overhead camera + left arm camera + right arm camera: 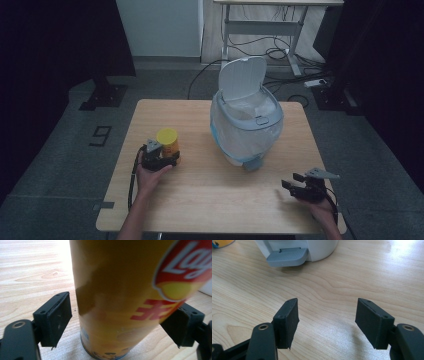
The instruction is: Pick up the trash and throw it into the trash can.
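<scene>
yellow chip can (168, 141) upright, left of lidded bin (246, 125)

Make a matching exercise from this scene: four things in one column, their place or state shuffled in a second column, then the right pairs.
Things:
1. chip can
2. bin lid
3. right gripper
4. pedal

States:
A. raised open
B. jaws apart, nothing between them
C. upright between the left gripper's jaws
D. grey, at the bin's foot on the table

Pairs: 1-C, 2-A, 3-B, 4-D
</scene>
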Demonstrator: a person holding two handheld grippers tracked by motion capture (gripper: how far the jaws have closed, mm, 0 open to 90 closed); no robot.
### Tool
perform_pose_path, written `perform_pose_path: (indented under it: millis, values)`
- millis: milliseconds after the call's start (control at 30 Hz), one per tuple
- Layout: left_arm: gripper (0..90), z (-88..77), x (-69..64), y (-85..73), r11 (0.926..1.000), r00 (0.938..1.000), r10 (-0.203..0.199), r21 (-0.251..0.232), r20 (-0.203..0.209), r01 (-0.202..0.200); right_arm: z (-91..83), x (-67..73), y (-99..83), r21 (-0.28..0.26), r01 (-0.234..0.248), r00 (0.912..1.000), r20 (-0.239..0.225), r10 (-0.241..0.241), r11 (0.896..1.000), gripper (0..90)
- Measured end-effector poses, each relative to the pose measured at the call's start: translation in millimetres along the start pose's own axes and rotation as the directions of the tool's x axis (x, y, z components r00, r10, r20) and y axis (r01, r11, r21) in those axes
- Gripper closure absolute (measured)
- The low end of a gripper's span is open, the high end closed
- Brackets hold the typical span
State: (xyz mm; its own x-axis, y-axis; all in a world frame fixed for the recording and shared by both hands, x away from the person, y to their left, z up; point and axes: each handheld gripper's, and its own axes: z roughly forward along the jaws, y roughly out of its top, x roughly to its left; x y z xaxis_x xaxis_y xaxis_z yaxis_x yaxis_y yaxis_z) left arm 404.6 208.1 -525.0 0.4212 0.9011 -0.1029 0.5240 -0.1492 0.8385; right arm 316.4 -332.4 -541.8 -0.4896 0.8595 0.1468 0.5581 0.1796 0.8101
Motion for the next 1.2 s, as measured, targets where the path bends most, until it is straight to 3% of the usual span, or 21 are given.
perform_pose_path:
  millis: [67,333,567,1200]
  values:
    - [22.2,0.0,-0.2,-0.2,0.9999,0.9999,0.012,-0.01,-0.01,-0.013,1.9,-1.0,-0.1,0.011,-0.003,1.0,-0.002,0.003,1.0,35.2]
    - [24.3,-5.1,-1.0,-0.7,0.999,0.9991,0.039,-0.022,-0.016,-0.04,1.3,-2.1,-0.4,0.009,-0.004,1.0,0.005,0.004,1.0,35.2]
    - [24.4,-23.5,-5.1,-0.1,0.9973,0.9978,0.066,-0.031,-0.01,-0.066,0.1,-4.4,-0.3,0.004,-0.008,0.9999,0.01,0.008,1.0,35.3]
    - [24.4,-57.7,-15.1,20.4,0.9924,0.9928,0.083,-0.098,0.087,-0.074,-0.5,-6.1,-0.8,0.003,-0.011,0.9999,0.013,0.011,1.0,35.3]
